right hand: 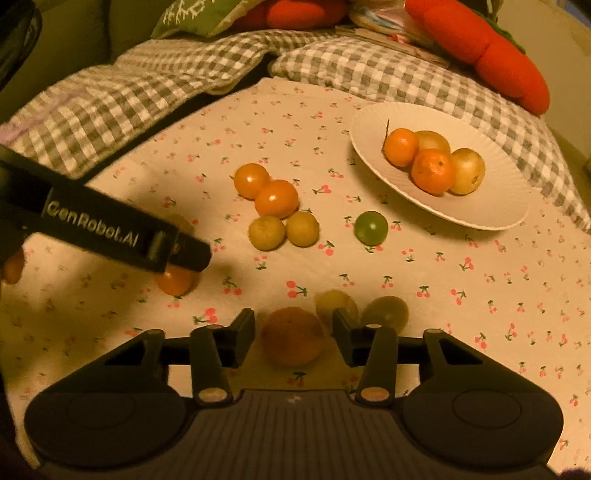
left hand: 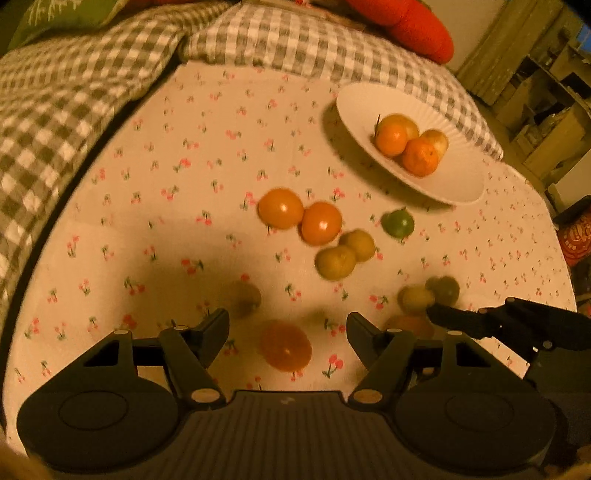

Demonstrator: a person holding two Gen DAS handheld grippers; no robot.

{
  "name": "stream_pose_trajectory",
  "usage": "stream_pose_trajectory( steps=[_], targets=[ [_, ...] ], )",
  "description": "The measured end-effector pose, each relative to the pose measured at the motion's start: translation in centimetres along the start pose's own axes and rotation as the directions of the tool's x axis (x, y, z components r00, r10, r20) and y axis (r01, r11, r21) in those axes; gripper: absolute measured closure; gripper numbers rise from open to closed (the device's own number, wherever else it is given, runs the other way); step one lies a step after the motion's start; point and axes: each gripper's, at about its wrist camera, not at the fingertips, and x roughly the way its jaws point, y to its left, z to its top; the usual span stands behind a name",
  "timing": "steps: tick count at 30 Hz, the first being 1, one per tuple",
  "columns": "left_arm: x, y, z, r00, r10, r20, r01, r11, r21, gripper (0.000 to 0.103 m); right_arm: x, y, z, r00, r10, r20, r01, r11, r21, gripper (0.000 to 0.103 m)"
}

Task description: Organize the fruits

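Note:
A white plate (left hand: 454, 184) at the far right holds several fruits: two oranges and two yellow ones (right hand: 432, 170). Loose on the cherry-print cloth lie two orange fruits (right hand: 275, 197), two yellow ones (right hand: 284, 230) and a green one (right hand: 371, 227). My left gripper (left hand: 288, 332) is open above an orange fruit (left hand: 286, 347). My right gripper (right hand: 293, 332) is open around another orange fruit (right hand: 293, 336), with a yellow fruit (right hand: 334, 301) and a greenish one (right hand: 386, 312) just beyond it.
The cloth-covered table (right hand: 480, 280) is bordered at the back by checked pillows (right hand: 122, 96), a red cushion (right hand: 491, 48) and a green cushion (right hand: 207, 14). A dim yellow fruit (left hand: 242, 297) lies near my left finger.

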Motion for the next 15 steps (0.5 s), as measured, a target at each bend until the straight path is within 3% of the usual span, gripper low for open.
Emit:
stream_pose_trajectory(
  steps=[3,10,15],
  targets=[
    [0.6,-0.1,-0.4,1.000,0.006,-0.023,-0.006,1.000,-0.011,0.052,0.0,0.2,0.0,1.000,-0.010,0.007,0.010,1.000,-0.011,0.070],
    [1.6,-0.3,-0.8,0.999,0.009,-0.046,-0.010,1.000,-0.003,0.085,-0.6,0.1,0.3,0.999,0.008,0.031,-0.008,1.000,-0.010,0.071],
    [1.4,-0.6,-0.8,0.999,0.014,-0.033,-0.013,1.000,0.018,0.085,-1.0,-0.1,0.5,0.999,0.009,0.045,-0.009,1.000,-0.001,0.071]
  ],
)
